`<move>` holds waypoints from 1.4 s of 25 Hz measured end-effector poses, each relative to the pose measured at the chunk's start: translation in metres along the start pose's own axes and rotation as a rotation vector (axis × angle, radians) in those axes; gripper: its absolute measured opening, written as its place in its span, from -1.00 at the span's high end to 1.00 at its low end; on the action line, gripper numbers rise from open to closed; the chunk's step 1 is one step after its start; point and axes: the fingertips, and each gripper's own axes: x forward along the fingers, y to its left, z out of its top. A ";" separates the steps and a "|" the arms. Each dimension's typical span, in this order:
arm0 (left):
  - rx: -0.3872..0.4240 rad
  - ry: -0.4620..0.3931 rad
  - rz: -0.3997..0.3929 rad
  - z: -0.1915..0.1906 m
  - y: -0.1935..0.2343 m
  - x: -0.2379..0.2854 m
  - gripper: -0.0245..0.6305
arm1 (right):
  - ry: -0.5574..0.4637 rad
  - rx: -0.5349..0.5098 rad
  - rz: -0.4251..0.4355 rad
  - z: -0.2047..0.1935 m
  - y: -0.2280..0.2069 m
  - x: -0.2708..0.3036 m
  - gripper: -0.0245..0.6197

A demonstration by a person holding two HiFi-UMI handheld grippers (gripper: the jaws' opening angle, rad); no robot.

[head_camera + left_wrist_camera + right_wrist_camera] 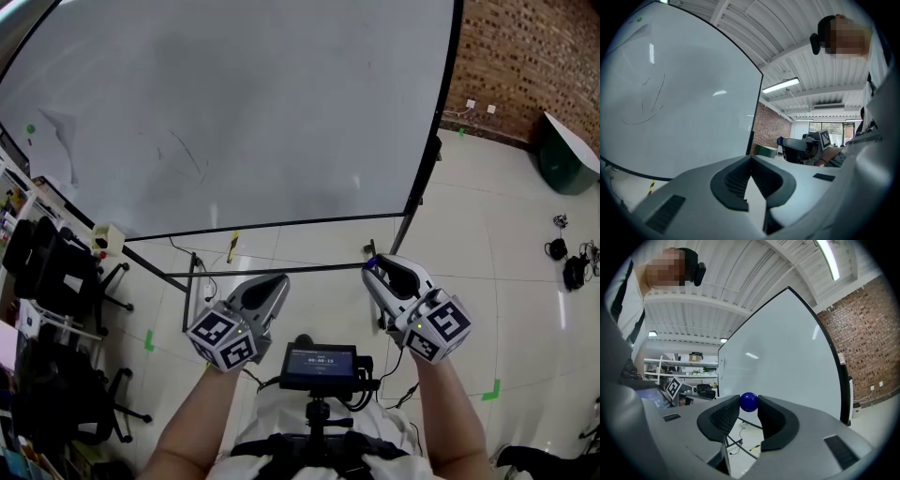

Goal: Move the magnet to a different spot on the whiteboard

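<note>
- The right gripper (748, 408) pinches one blue ball magnet (749, 401) at the tips of its two jaws, near the person and apart from the whiteboard (234, 112).
- The left gripper (751, 158) has its jaws pressed together at the tips, with nothing between them.
- The one whiteboard stands far ahead. It bears faint pen marks and one small green dot (30, 129) at its far left.
- Its black stand bars (281, 271) lie between the grippers and the board.
- Two black office chairs (42, 258) stand at the left, one small screen (321, 361) is near, and a brick wall (534, 56) is at the far right.
</note>
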 end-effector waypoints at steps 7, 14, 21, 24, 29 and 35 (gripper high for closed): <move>0.007 0.002 0.003 0.012 0.053 0.011 0.82 | 0.023 -0.016 -0.010 -0.002 -0.018 0.056 0.45; 0.015 -0.009 0.000 0.026 0.096 0.025 0.82 | 0.027 -0.073 -0.038 0.008 -0.040 0.102 0.45; 0.037 -0.005 -0.024 0.040 0.132 0.042 0.82 | 0.032 -0.104 -0.096 0.018 -0.062 0.145 0.45; 0.059 0.001 -0.044 0.042 0.144 0.048 0.82 | 0.038 -0.120 -0.123 0.021 -0.070 0.160 0.45; 0.081 0.002 -0.065 0.051 0.164 0.054 0.82 | 0.054 -0.171 -0.154 0.026 -0.077 0.185 0.45; 0.076 -0.006 -0.081 0.055 0.187 0.051 0.82 | 0.062 -0.188 -0.184 0.034 -0.085 0.217 0.45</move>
